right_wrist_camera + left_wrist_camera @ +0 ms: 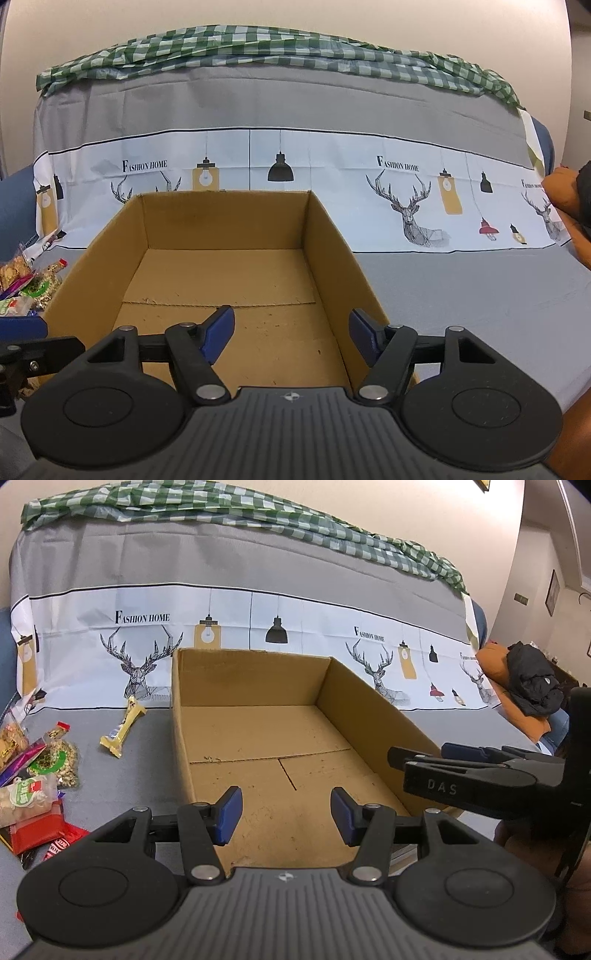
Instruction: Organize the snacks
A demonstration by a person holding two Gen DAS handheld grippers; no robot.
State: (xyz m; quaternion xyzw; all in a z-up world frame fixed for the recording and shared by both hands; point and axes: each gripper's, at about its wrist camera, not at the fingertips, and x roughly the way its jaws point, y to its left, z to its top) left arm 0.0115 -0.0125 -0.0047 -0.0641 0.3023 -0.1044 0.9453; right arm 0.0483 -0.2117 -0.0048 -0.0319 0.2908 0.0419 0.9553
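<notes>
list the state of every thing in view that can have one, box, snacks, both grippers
brown cardboard box: open-topped, upright, nothing inside
yellow wrapped snack bar: lying alone on the grey cloth, left of the box
pile of mixed snack packets: heaped at far left, outside the box
left gripper: open, holding nothing
right gripper: open, holding nothing

Black tool, blue pads

A grey cloth covers the bench. On it stands an open cardboard box. A gold snack bar lies just beside the box at nine o'clock, and a heap of snack packets lies farther out at eight o'clock.
</notes>
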